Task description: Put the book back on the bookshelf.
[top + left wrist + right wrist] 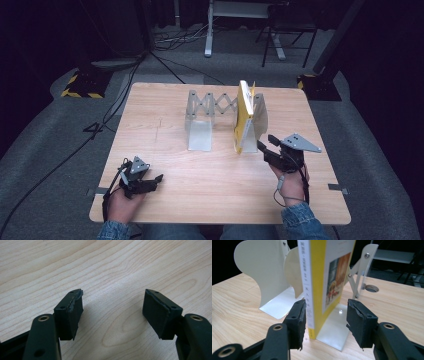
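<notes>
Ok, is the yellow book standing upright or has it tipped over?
Upright. The book stands on its bottom edge on the rack's right plate, spine facing the right claw, whose jaws are apart, not gripping.

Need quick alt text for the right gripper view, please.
A yellow book stands upright on a white expanding bookend rack, just beyond the right tool, whose open black jaws frame its spine without touching, above a wooden table.

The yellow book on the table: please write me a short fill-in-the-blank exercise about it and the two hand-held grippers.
1. The yellow book stands ____ on the white expanding bookend rack.
2. The jaws of the right hand-held gripper are ____, with the book's spine just beyond them.
3. Between the jaws of the left hand-held gripper lies only the bare wooden ____.
4. The book's cover is mostly ____ in colour.

Missing words: upright; open; table; yellow
</notes>
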`<state>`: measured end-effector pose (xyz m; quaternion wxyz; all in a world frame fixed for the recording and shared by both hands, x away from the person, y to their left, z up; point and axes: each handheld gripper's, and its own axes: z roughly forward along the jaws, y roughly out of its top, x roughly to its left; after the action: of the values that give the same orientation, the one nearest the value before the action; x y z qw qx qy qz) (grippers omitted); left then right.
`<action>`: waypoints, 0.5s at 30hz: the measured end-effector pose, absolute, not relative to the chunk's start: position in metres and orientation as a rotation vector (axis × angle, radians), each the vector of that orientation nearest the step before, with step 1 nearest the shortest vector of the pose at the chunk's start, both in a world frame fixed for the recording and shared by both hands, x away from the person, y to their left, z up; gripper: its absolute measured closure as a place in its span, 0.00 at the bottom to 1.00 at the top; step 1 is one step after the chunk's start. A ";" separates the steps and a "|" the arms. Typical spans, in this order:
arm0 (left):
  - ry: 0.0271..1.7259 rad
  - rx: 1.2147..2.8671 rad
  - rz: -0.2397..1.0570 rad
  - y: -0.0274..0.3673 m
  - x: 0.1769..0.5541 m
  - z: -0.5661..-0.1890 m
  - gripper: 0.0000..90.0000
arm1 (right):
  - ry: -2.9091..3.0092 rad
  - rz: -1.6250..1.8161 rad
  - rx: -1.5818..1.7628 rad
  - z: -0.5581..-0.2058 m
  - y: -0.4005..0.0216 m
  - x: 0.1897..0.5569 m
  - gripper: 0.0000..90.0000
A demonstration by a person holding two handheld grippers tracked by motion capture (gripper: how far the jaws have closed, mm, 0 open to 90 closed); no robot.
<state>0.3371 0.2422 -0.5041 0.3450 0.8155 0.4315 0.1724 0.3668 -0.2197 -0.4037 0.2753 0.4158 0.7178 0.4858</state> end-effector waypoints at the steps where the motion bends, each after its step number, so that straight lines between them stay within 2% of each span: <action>1: 1.123 2.121 0.443 0.242 0.337 -0.504 0.36 | 1.931 1.306 1.119 -0.404 -0.222 0.366 0.55; 15: 1.130 2.117 0.450 0.241 0.340 -0.504 0.34 | 1.958 1.253 1.198 -0.413 -0.272 0.359 0.48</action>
<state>0.3398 0.2407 -0.5041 0.3428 0.8145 0.4349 0.1731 0.3585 -0.2719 -0.4126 0.2601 0.4423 0.7229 0.4627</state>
